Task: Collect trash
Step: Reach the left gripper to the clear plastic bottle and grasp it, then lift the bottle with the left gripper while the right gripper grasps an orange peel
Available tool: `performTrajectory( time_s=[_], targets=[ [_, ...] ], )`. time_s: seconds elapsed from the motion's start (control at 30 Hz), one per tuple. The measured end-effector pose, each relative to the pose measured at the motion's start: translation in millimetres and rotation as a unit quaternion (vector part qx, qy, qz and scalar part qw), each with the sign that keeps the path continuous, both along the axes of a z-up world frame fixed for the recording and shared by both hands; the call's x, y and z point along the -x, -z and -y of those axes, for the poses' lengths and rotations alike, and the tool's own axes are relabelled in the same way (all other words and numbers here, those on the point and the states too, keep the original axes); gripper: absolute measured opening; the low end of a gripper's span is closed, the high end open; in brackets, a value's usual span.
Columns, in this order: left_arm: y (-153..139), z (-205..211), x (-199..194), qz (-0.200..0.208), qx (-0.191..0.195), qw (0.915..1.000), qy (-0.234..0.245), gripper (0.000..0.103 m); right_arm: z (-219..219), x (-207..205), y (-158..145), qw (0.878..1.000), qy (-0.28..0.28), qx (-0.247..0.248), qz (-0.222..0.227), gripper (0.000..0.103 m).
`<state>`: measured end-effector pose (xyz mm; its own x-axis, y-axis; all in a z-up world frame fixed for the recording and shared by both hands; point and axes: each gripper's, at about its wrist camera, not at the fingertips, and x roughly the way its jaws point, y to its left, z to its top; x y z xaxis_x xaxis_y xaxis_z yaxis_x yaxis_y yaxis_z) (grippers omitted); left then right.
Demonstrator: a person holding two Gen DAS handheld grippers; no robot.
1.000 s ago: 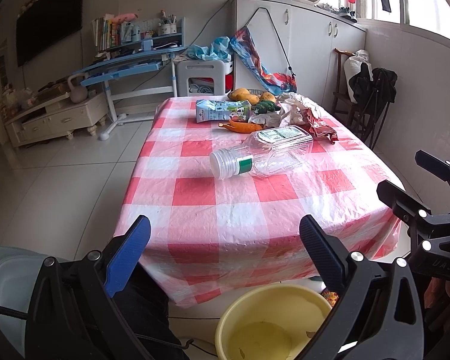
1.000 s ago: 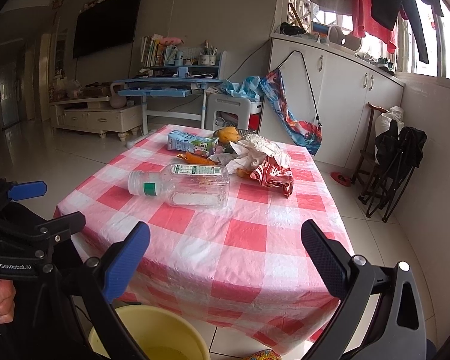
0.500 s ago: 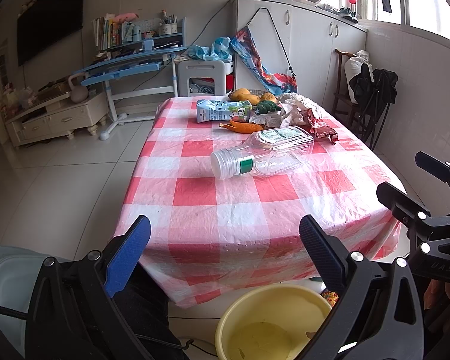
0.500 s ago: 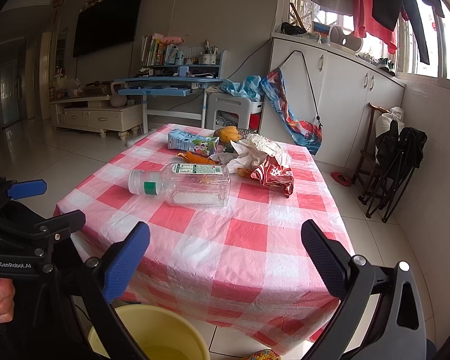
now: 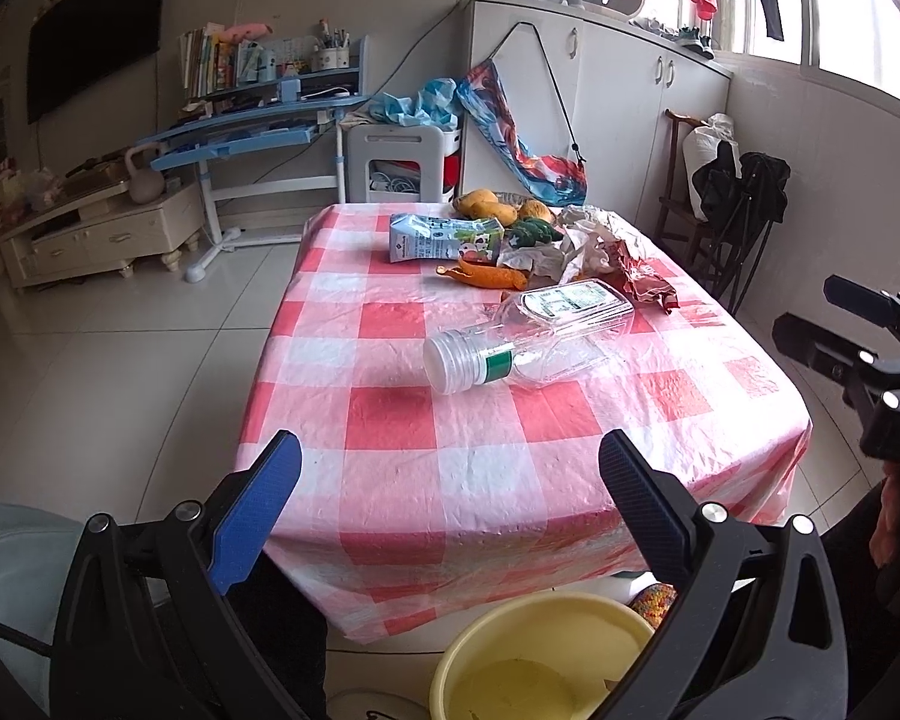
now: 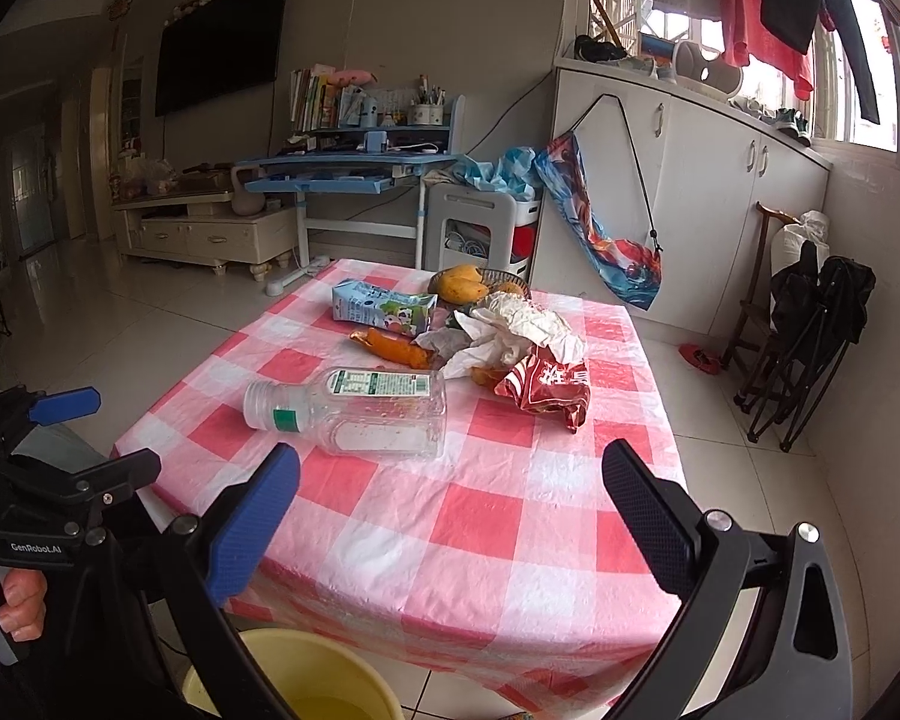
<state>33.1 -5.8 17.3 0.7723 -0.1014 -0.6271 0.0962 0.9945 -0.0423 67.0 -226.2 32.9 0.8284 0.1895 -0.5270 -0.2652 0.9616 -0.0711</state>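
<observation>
An empty clear plastic bottle lies on its side mid-table on the red-and-white checked cloth. Behind it lie a blue milk carton, an orange peel, crumpled white paper and a red snack wrapper. A yellow bucket stands on the floor under the near table edge. My left gripper and right gripper both hang open before that edge, holding nothing.
Yellow fruit sits at the table's far end. A blue desk, a white stool and white cabinets line the back. Folded black chairs stand right of the table. A hand holds the left gripper's handle.
</observation>
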Motion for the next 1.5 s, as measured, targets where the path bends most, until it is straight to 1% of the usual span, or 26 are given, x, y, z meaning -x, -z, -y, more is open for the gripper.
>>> performTrajectory(
  time_s=[0.07, 0.13, 0.2, 0.27, 0.33, 0.43, 0.5, 0.53, 0.6, 0.67, 0.73, 0.77, 0.8, 0.83, 0.9, 1.0, 1.1, 1.27, 1.4, 1.5],
  targets=[
    [3.6, 4.8, -14.6, -0.006, -0.013, 0.9998, 0.009, 0.096, 5.7, -14.2, -0.2, 1.000, -0.002, -0.002, -0.008, 0.097],
    [5.8, 12.6, -31.1, -0.009, -0.030, 0.9993, 0.020, 0.096, 13.3, -26.1, 3.4, 1.000, 0.001, -0.015, -0.021, 0.097],
    [5.8, 20.9, -49.3, -0.009, -0.042, 0.9985, 0.033, 0.096, 22.5, -33.5, 10.5, 0.998, 0.011, -0.042, -0.039, 0.097],
    [4.5, 31.5, -65.3, -0.004, -0.048, 0.9972, 0.057, 0.096, 32.5, -40.3, 21.0, 0.995, 0.024, -0.072, -0.070, 0.097],
    [4.4, 47.8, -80.8, -0.002, -0.066, 0.9940, 0.087, 0.096, 39.6, -44.7, 23.1, 0.991, 0.031, -0.100, -0.089, 0.097],
    [11.3, 75.6, -103.6, -0.005, -0.108, 0.9850, 0.134, 0.096, 46.3, -44.4, 17.2, 0.989, 0.042, -0.119, -0.084, 0.097],
    [20.2, 92.0, -119.1, -0.011, -0.146, 0.9751, 0.166, 0.096, 51.2, -44.8, 16.6, 0.986, 0.049, -0.135, -0.087, 0.097],
    [24.2, 98.1, -127.8, -0.019, -0.159, 0.9707, 0.179, 0.096, 54.0, -44.4, 16.8, 0.984, 0.053, -0.143, -0.088, 0.097],
    [32.2, 106.3, -145.9, -0.041, -0.171, 0.9633, 0.203, 0.096, 58.6, -44.4, 16.3, 0.982, 0.060, -0.155, -0.089, 0.097],
    [38.6, 111.5, -160.8, -0.062, -0.172, 0.9587, 0.218, 0.096, 63.9, -44.3, 16.4, 0.980, 0.069, -0.164, -0.088, 0.097],
    [44.4, 115.2, -172.3, -0.095, -0.157, 0.9555, 0.231, 0.096, 69.0, -46.2, 18.0, 0.978, 0.078, -0.173, -0.089, 0.097],
    [46.5, 116.6, -176.8, -0.111, -0.144, 0.9548, 0.235, 0.094, 71.3, -47.6, 19.3, 0.976, 0.083, -0.178, -0.093, 0.097],
    [48.5, 116.1, -178.9, -0.122, -0.137, 0.9556, 0.231, 0.085, 73.4, -49.1, 20.8, 0.974, 0.087, -0.185, -0.097, 0.097],
    [49.6, 116.5, -179.8, -0.128, -0.137, 0.9565, 0.223, 0.083, 74.9, -51.9, 22.8, 0.972, 0.090, -0.191, -0.101, 0.097],
    [47.9, 114.3, -179.7, -0.133, -0.122, 0.9616, 0.207, 0.074, 75.1, -54.3, 25.0, 0.969, 0.092, -0.201, -0.109, 0.097],
    [44.7, 103.0, -176.4, -0.142, -0.089, 0.9696, 0.178, 0.064, 69.5, -53.9, 26.0, 0.970, 0.085, -0.198, -0.113, 0.097],
    [42.7, 86.1, -167.8, -0.152, -0.050, 0.9752, 0.152, 0.062, 63.4, -51.4, 26.4, 0.973, 0.073, -0.190, -0.113, 0.097],
    [42.7, 43.4, -148.0, -0.163, 0.021, 0.9823, 0.090, 0.061, 57.5, -49.8, 28.5, 0.973, 0.065, -0.187, -0.119, 0.097],
    [42.7, 10.1, -129.4, -0.163, 0.065, 0.9833, 0.047, 0.061, 46.9, -51.9, 32.3, 0.974, 0.050, -0.179, -0.128, 0.097],
    [43.4, -13.5, -118.2, -0.160, 0.100, 0.9820, 0.011, 0.061, 30.2, -55.2, 37.6, 0.976, 0.023, -0.162, -0.142, 0.097]
  ],
)
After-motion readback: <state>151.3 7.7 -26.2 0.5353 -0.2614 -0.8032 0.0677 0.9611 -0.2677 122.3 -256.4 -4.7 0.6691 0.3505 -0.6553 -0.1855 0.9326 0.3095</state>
